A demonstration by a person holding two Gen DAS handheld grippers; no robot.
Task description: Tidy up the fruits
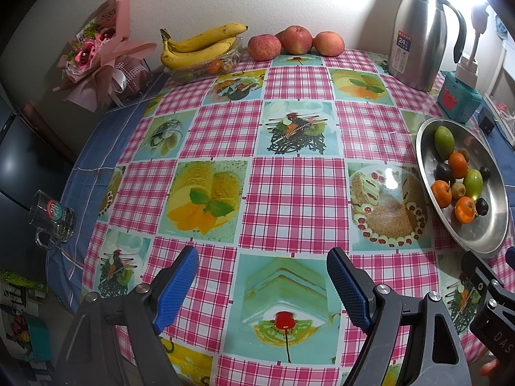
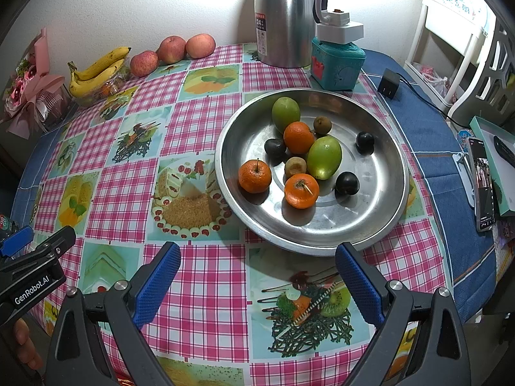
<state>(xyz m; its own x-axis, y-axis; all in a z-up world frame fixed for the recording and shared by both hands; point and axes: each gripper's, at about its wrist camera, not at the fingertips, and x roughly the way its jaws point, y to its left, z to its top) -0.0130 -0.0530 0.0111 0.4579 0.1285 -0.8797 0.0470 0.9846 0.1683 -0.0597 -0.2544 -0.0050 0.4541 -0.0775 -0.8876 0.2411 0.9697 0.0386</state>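
At far left, yellow bananas and three red apples line the wall; the round steel dish holds mixed small fruits — sorted or awaiting sorting, unclear. Left gripper and right gripper hover wide, empty.

Counted in the metal dish: three oranges, two green fruits, three dark plums, two brown fruits; three apples at the tabletop's far edge.

You can read "24" on the label of the steel flask at the table's far edge, "GenRobot.AI" on the left gripper body in the right wrist view, and "DAS" on the right gripper body in the left wrist view.
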